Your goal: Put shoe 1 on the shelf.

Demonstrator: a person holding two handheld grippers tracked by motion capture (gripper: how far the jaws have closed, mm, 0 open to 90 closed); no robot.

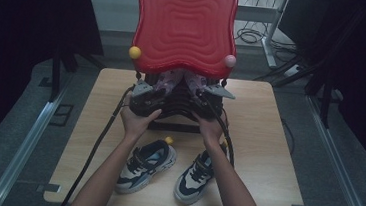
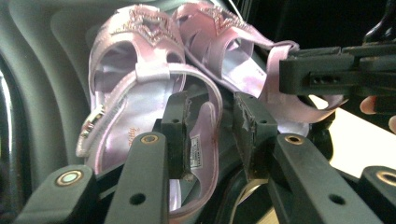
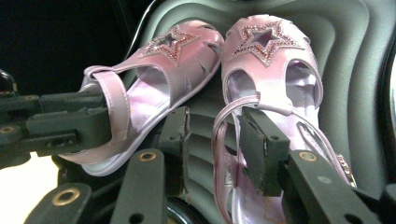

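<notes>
Two pink sandals with glittery star fronts lie side by side on a dark ribbed shelf (image 2: 42, 70) under a red wavy top. My left gripper (image 2: 212, 133) stands open around the heel strap of the left sandal (image 2: 135, 93), and its pads do not press on the strap. My right gripper (image 3: 215, 142) is open as well, with the thin heel strap of the right sandal (image 3: 275, 70) between its jaws. In the high view the left gripper (image 1: 158, 87) and the right gripper (image 1: 194, 89) reach under the red top, each held by a hand.
The red top (image 1: 185, 25) hangs over the shelf, with a yellow ball (image 1: 134, 52) and a pink ball (image 1: 230, 61) at its corners. Two sneakers (image 1: 146, 165) (image 1: 195, 177) stand on the wooden table (image 1: 268, 140) near the front edge. Cables trail from both grippers.
</notes>
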